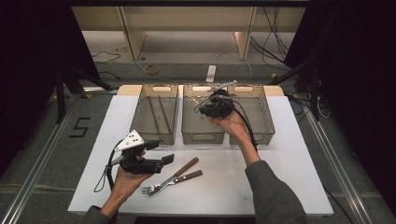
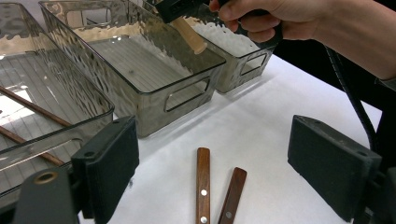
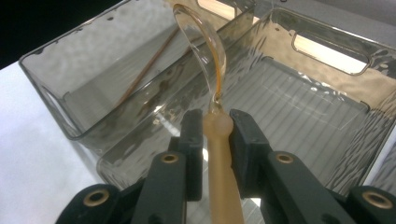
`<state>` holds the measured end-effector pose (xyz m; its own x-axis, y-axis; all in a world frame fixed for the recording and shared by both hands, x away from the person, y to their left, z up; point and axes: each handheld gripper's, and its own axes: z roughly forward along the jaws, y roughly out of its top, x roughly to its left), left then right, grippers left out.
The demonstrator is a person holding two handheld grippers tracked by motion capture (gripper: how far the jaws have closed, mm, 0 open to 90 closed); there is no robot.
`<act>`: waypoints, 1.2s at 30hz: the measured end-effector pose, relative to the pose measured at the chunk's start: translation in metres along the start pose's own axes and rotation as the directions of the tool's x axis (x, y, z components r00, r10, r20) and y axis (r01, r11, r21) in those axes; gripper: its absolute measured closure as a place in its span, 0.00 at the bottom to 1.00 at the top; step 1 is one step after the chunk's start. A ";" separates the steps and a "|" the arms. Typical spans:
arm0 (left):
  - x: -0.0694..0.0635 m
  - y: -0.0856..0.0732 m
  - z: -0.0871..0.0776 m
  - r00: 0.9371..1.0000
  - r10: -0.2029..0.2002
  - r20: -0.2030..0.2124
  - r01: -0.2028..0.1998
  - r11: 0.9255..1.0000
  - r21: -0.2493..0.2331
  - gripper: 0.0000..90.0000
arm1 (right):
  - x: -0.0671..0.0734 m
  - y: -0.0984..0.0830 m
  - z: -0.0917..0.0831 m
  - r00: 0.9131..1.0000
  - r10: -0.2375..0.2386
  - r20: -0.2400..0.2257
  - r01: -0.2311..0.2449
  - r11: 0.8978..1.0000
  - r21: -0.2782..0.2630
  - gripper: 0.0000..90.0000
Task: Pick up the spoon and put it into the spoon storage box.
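My right gripper is shut on the pale wooden handle of a spoon, whose shiny bowl points ahead over the middle bin. From above, the right gripper hangs over that middle bin. In the left gripper view its spoon handle sticks out above the bin. My left gripper is open, low over the table, with nothing between its jaws. Two forks with brown handles lie just in front of the left gripper.
Three smoky translucent bins stand side by side at the back of the white table. The left bin holds chopsticks; the right bin looks bare. A cable trails from each gripper.
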<state>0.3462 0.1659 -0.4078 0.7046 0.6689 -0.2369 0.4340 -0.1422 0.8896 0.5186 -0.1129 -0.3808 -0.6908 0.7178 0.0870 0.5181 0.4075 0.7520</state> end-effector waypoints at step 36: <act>0.001 -0.001 0.002 1.000 -0.012 -0.003 0.012 0.999 0.041 0.18 | 0.011 -0.007 -0.021 0.999 -0.031 -0.022 0.030 0.999 -0.019 0.53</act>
<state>0.3480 0.1649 -0.4094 0.6977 0.6726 -0.2467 0.4655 -0.1638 0.8698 0.4963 -0.1197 -0.3716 -0.7174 0.6922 0.0785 0.4876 0.4185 0.7662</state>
